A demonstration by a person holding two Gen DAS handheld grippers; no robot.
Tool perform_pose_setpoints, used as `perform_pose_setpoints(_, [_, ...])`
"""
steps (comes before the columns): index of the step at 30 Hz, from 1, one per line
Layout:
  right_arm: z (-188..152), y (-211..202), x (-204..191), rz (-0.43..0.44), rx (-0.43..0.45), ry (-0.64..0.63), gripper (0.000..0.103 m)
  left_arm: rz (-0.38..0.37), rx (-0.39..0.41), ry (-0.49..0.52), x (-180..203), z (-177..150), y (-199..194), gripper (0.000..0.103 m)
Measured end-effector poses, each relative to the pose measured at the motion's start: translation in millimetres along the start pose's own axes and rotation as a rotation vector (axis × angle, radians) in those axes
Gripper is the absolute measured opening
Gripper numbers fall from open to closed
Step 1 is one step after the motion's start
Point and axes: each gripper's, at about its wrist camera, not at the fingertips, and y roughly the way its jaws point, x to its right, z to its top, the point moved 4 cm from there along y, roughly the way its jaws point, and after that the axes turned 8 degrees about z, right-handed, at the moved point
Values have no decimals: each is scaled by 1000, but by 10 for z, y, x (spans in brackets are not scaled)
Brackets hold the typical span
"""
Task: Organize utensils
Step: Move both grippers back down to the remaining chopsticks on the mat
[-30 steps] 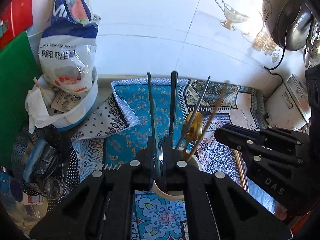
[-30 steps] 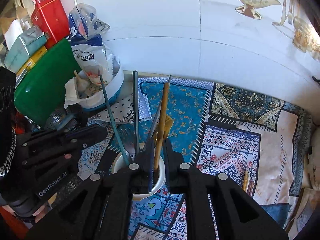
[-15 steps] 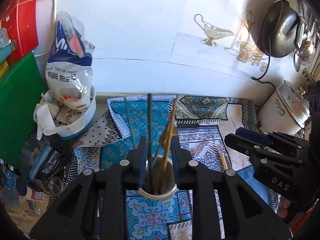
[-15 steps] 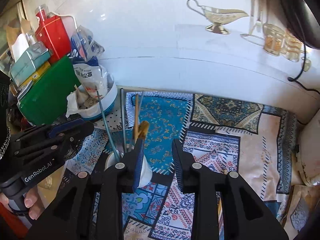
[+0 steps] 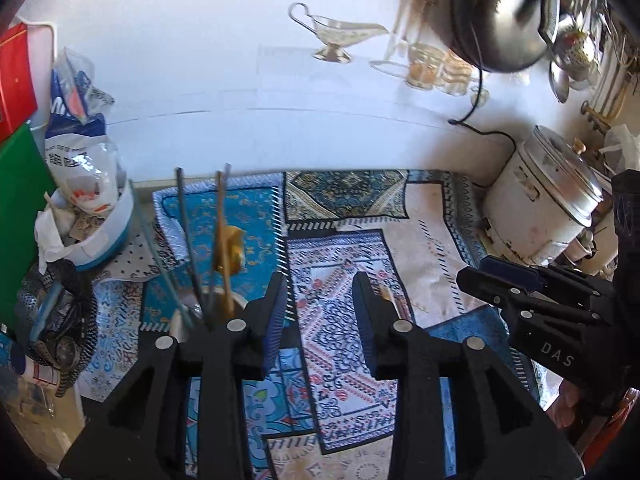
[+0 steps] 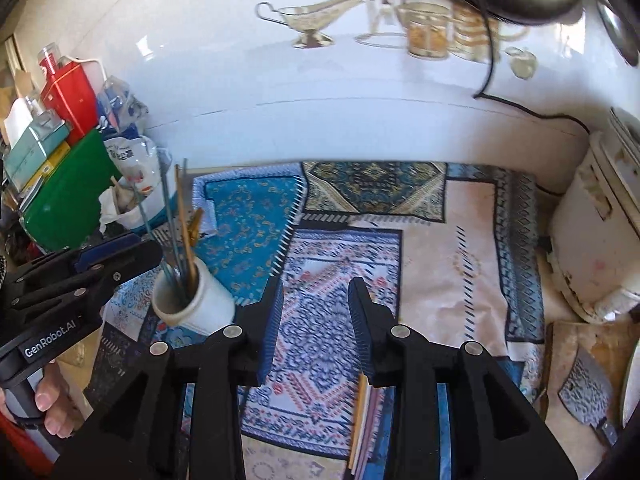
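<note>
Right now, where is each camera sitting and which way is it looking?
Left wrist: on the left gripper, looking down at the patterned cloth; open fingers, right gripper beside.
Right wrist: on the right gripper, same cloth; open fingers, left gripper and hand.
Shared: white ceramic utensil cup, white rice cooker.

White cup [image 6: 200,304]; blue-and-white patterned mats [image 6: 320,320]; green board [image 6: 60,208]; red tin [image 6: 72,96]; black grippers with blue pads.

Black left gripper [image 5: 320,304], right gripper [image 6: 315,304]: silver screws, seemingly blue-ribbed pads.
</note>
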Motion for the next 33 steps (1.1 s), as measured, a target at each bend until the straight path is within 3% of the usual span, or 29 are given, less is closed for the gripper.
perform_pose_setpoints(12, [-464, -26, 647, -42, -87, 69, 31, -17, -187, 46, 689, -467, 646, 36])
perform_pose_setpoints(20, [-748, 50, 1022, -56, -153, 127, 31, -49, -360, 47, 1019, -846, 1231, 36])
perform_pose_setpoints(26, [-891, 107, 1174, -49, -184, 165, 31, -57, -426, 13, 1108, -986, 1525, 36])
perform_pose_setpoints(33, [-985, 175, 1258, -43, -210, 184, 31, -66, -450, -10, 1150, -1005, 1720, 14])
